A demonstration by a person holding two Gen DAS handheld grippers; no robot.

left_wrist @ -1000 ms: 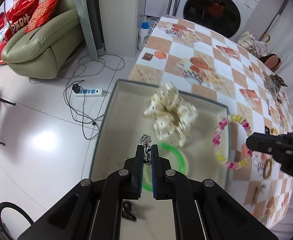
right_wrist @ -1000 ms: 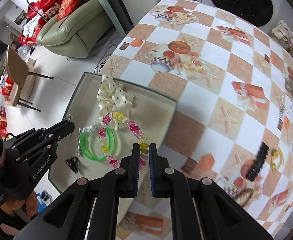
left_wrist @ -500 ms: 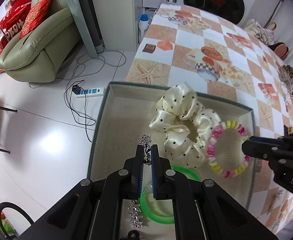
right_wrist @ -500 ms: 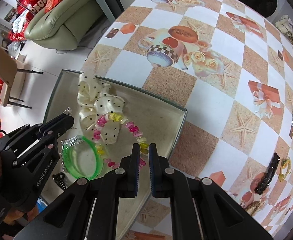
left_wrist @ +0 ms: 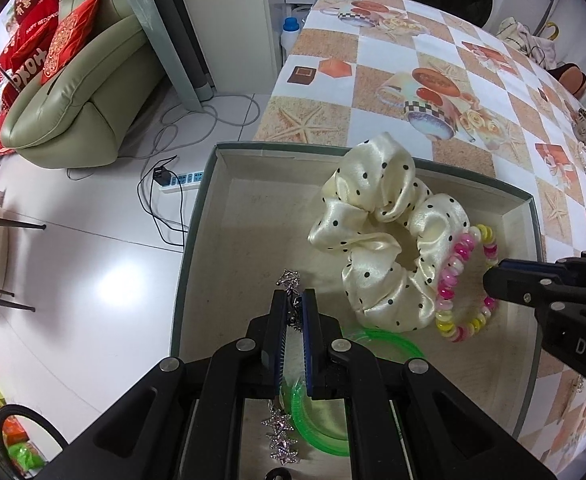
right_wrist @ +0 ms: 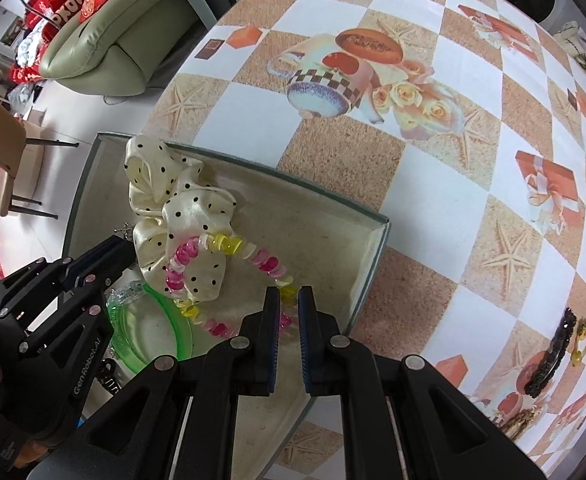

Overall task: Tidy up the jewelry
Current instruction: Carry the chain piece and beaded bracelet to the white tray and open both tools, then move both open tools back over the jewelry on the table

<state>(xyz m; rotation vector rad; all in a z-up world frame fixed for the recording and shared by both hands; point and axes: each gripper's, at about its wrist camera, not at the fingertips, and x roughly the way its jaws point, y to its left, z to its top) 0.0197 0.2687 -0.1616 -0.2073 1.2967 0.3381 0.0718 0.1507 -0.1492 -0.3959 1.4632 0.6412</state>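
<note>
Checkered tablecloth (left_wrist: 445, 60); shallow box (left_wrist: 373, 152): left gripper (left_wrist: 294, 300) pinches star chain (left_wrist: 289, 280), lengthwise along fingers; right gripper (right_wrist: 289, 298) pinches coil bracelet (right_wrist: 221, 246) beside scrunchie (left_wrist: 381, 232).

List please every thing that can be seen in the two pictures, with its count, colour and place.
shallow cardboard box: one, beige inside with grey-green rim, on the table corner
cream satin scrunchie with black dots: one, inside the box
pink and yellow spiral bracelet: one, partly over the scrunchie, one end between the right gripper's pads
translucent green bangle: one, on the box floor
silver star chain: one, hanging from the left gripper
checked tablecloth: one, orange and white, printed with cups and starfish
black hair claw: one, on the cloth right of the box
green sofa: one, with red cushions, on the floor side
left gripper: black, shut on the chain
right gripper: black, shut on the bracelet
</note>
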